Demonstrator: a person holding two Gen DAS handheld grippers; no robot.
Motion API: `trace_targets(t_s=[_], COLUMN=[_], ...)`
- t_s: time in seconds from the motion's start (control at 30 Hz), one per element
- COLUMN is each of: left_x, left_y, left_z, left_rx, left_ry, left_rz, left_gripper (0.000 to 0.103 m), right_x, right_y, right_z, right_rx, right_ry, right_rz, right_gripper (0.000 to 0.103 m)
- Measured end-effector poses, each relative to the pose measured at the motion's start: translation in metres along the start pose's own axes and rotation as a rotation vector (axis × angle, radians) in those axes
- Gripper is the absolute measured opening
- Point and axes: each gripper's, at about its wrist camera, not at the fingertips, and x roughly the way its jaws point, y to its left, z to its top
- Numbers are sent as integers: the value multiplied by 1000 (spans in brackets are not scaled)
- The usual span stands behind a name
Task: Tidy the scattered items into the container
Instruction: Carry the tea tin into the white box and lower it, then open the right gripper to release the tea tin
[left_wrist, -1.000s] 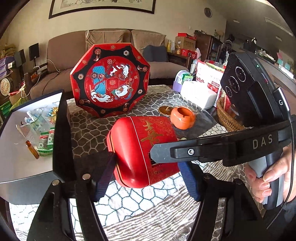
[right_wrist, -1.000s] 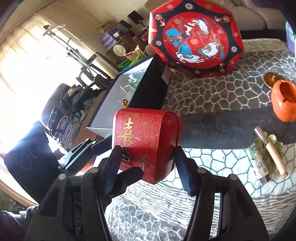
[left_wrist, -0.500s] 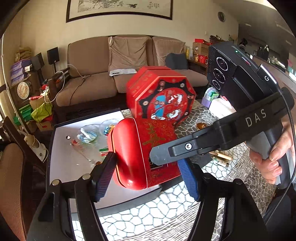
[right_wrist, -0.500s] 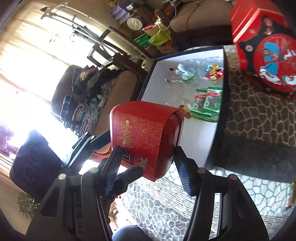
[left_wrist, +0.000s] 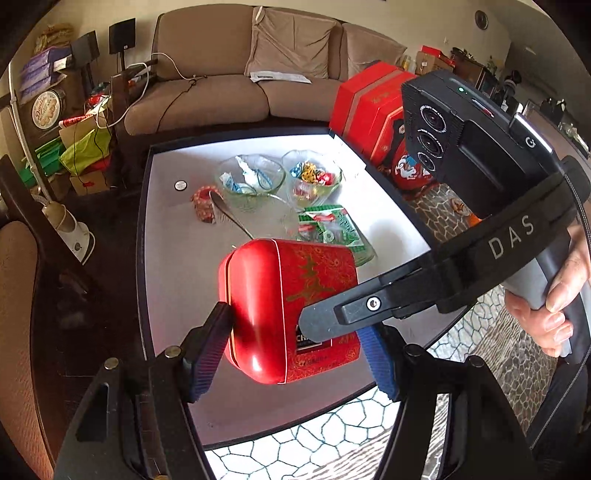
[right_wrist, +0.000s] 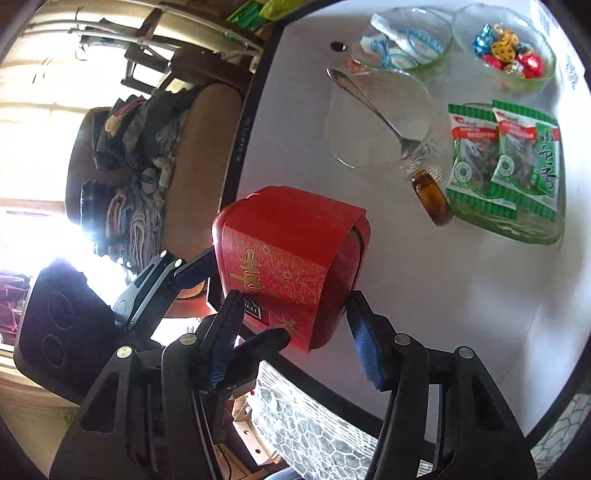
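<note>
I hold the tin (left_wrist: 288, 306) above the box (left_wrist: 173, 236) between both grippers, left (left_wrist: 291, 354) and right (right_wrist: 291, 339), fingers closed against its sides; uneven pressure could drop it onto the glass bowls (left_wrist: 251, 181).

Both grippers (left_wrist: 295, 347) (right_wrist: 291, 343) clamped, facing crosswise.

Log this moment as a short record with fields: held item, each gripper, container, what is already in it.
held item: red tin, gripped from both sides and held above the container's floor
left gripper: jaws shut on the tin
right gripper: jaws shut on the tin
container: black-walled box with a white floor
contents: two glass bowls, one with wrapped candies, one with white-and-blue packets; green snack packets; spoon; small amber bottle
</note>
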Motion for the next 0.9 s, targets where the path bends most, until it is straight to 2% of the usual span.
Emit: trace_targets(t_s=[0.2, 0.33, 0.43, 0.47, 0.57, 0.77, 0.9], left_x=[30, 33, 33, 32, 22, 7, -7], left_y=[6, 7, 4, 4, 5, 6, 9], left_z=[-4, -13, -17, -19, -24, -29, -25], left_rx=[36, 90, 124, 126, 92, 88, 77], left_ry=[91, 102, 117, 112, 81, 60, 15], left_rz=[25, 82, 118, 120, 91, 96, 88], left_gripper=[68, 68, 68, 68, 68, 67, 67], right_x=[30, 46, 47, 46, 45, 49, 51], right_y=[-12, -7, -7, -8, -14, -11, -5], right_z=[16, 21, 21, 22, 27, 33, 37], right_rx=[12, -20, -39, -34, -17, -15, -24], right_ry=[56, 105, 111, 99, 68, 26, -1], right_rz=[-50, -84, -97, -88, -103, -95, -83], right_gripper=[55, 54, 46, 42, 42, 42, 42])
